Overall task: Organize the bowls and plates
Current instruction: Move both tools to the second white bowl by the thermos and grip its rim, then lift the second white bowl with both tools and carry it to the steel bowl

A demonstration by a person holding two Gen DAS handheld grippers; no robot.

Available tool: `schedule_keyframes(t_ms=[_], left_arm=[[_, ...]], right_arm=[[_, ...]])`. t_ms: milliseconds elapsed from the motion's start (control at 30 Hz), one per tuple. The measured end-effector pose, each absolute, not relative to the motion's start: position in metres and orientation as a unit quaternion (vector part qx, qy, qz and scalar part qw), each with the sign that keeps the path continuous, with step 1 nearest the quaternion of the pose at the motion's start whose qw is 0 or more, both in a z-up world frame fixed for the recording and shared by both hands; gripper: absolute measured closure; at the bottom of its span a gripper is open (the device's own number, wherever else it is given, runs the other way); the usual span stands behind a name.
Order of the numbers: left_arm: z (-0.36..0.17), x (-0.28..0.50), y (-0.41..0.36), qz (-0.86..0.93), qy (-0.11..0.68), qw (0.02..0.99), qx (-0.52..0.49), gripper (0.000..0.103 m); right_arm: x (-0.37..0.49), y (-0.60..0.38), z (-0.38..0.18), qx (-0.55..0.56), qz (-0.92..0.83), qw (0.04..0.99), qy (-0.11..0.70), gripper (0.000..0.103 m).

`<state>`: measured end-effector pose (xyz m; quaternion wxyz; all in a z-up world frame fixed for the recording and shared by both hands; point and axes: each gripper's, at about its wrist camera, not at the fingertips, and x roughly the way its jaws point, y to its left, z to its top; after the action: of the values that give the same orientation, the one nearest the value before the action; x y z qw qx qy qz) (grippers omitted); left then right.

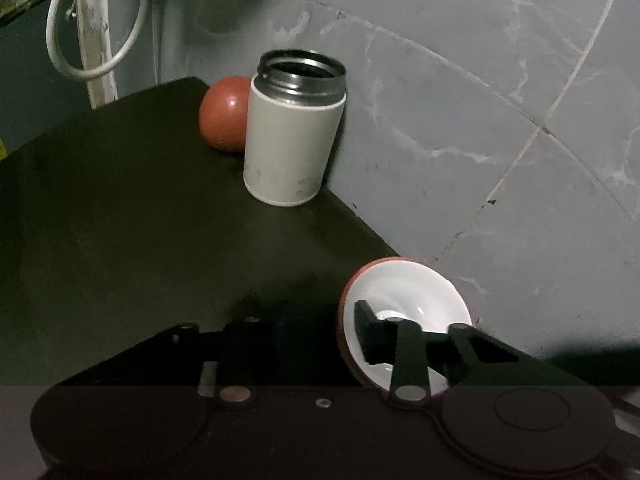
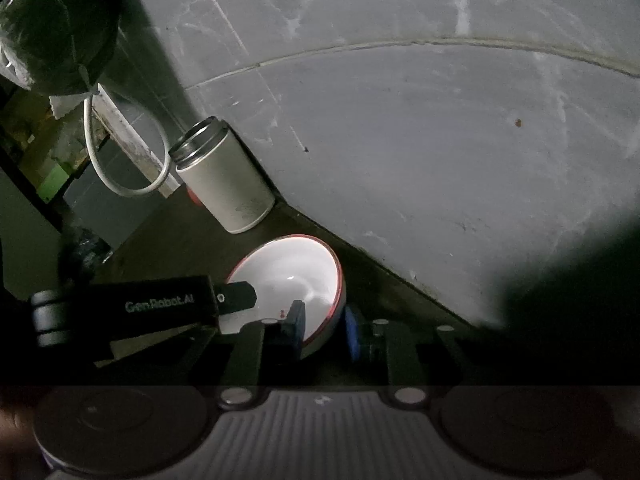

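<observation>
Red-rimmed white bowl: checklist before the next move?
1. Bowl wall straddled by the right tongs, one finger inside the red-rimmed white bowl and one outside: ok.
2. Pads pressed firmly on that wall: cannot tell.
3. The left tongs free of the bowl: not ok, they are open with one finger inside it.
4. Bowl level: not ok, it is tilted.
5. White cylindrical canister with open metal mouth apart from the bowl: ok.
6. Red round object behind the canister is another bowl: cannot tell.
</observation>
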<state>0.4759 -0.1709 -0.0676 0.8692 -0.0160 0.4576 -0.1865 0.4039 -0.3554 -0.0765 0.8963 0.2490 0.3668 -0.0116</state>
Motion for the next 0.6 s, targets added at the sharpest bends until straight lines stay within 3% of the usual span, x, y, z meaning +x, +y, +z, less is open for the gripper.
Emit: schedule_keyframes(t_ms=[300,600], left_arm=[[-0.072,0.474,-0.173,-0.201,0.465,0.862,-0.026,0.094],[-0.069,0.462,-0.171,-0.204,0.465,0.861,-0.03,0.096]], right_arm=[[0.403,-0.357,-0.076,0.247,-0.013,0.898,0.365,0.082],[0.401,-0.359,-0.075,0.244,-0.007,0.896,0.371,0.087]])
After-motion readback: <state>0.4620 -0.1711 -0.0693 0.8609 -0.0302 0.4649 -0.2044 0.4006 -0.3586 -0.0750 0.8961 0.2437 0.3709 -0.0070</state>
